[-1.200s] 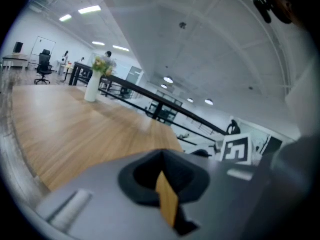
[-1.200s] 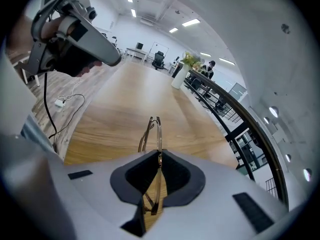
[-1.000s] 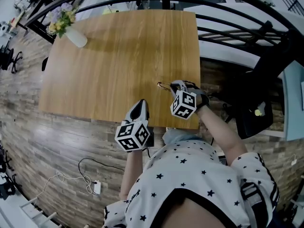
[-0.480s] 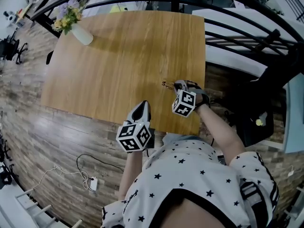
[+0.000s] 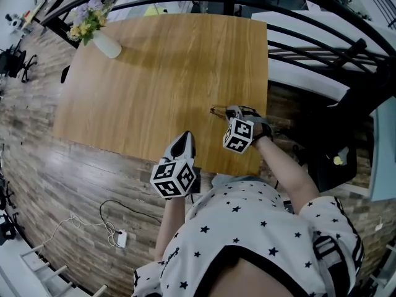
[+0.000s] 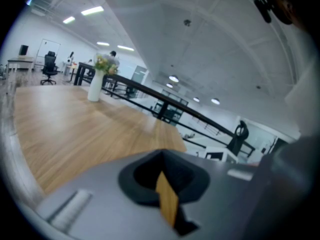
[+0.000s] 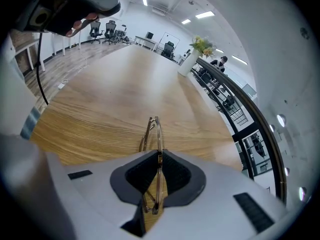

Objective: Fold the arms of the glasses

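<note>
Right claw [image 7: 159, 156] pinching glasses [image 7: 152, 129] at counter's [image 5: 154, 73] near right side; left claw [image 6: 164, 176] pressed together, empty, at near edge.

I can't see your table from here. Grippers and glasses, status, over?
Right gripper shut on glasses, at the table's near right corner. Left gripper shut, empty, at near edge. Vase far off, nothing in the way.
</note>
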`<state>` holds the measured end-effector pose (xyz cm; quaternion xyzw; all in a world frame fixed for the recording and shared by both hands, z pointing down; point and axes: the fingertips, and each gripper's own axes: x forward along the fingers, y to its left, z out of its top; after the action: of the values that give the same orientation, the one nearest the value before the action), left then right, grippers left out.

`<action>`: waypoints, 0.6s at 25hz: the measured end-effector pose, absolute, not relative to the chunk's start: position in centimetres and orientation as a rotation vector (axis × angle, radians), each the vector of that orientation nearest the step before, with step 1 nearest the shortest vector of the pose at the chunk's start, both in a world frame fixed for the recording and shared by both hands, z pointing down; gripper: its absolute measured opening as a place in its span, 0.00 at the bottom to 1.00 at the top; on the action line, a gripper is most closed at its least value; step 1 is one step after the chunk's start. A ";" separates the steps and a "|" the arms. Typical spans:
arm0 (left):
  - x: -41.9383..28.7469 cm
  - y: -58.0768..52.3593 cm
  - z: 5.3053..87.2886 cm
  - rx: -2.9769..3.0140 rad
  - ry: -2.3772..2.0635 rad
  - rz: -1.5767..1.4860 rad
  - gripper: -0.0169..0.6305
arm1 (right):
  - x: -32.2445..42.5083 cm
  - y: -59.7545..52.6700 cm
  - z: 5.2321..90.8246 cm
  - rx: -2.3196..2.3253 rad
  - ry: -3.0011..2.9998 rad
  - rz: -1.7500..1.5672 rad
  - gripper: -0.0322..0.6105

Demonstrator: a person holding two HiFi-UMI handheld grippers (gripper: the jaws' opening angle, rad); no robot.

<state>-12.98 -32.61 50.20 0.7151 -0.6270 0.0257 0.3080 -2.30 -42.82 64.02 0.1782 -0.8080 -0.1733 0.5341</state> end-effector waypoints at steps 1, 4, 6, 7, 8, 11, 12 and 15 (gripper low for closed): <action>-13.0 -32.6 50.3 1.890 -1.658 0.069 0.04 | -2.4 -42.6 64.2 0.420 -1.925 -0.409 0.08; -13.0 -32.5 50.3 1.889 -1.657 0.070 0.04 | -2.4 -42.1 64.6 0.403 -1.920 -0.398 0.08; -12.9 -32.4 50.2 1.890 -1.655 0.070 0.04 | -2.3 -41.8 64.9 0.391 -1.910 -0.397 0.08; -12.8 -32.4 50.2 1.891 -1.653 0.070 0.04 | -2.2 -41.7 65.0 0.386 -1.904 -0.400 0.08; -12.8 -32.3 50.1 1.891 -1.653 0.070 0.04 | -2.2 -41.7 65.1 0.384 -1.898 -0.403 0.08; -13.0 -32.1 50.1 1.891 -1.650 0.066 0.04 | -2.3 -41.7 65.3 0.387 -1.888 -0.408 0.08; -13.1 -32.0 50.2 1.891 -1.648 0.065 0.04 | -2.3 -41.7 65.3 0.391 -1.885 -0.408 0.08; -13.1 -31.7 50.3 1.893 -1.641 0.063 0.04 | -2.3 -41.9 65.4 0.405 -1.873 -0.420 0.08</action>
<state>-13.11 -31.68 50.28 0.7174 -0.6221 0.0240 0.3125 -2.34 -41.85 65.38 0.1717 -0.7933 -0.1780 0.5563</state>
